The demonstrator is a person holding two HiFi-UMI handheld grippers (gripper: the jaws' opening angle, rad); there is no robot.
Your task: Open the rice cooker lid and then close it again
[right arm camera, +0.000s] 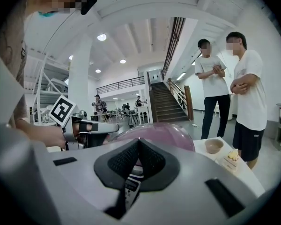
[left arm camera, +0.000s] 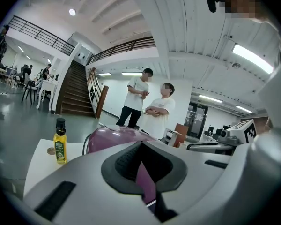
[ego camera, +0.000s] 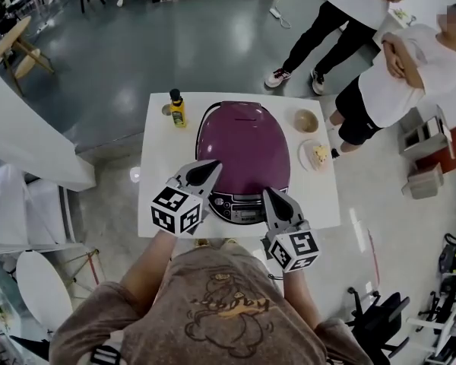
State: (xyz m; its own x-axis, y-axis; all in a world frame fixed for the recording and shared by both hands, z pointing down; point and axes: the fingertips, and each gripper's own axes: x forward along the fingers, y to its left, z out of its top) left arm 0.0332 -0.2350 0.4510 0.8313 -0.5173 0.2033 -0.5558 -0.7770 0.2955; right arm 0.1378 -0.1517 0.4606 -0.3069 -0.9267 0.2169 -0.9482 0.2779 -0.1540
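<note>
The purple rice cooker (ego camera: 243, 147) stands in the middle of the white table (ego camera: 156, 207) with its lid down and its control panel (ego camera: 239, 204) facing me. My left gripper (ego camera: 213, 164) is shut and empty, its tips over the lid's front left edge. My right gripper (ego camera: 269, 193) is shut and empty too, hovering over the right side of the panel. In the left gripper view the closed jaws (left arm camera: 141, 144) point at the purple lid (left arm camera: 110, 137). The right gripper view shows its closed jaws (right arm camera: 139, 140) before the lid (right arm camera: 168, 132) and panel.
A yellow oil bottle (ego camera: 178, 109) stands at the table's far left corner. A small bowl (ego camera: 306, 120) and a plate with cake (ego camera: 317, 155) sit to the cooker's right. Two people (ego camera: 380, 82) stand beyond the table's far right corner.
</note>
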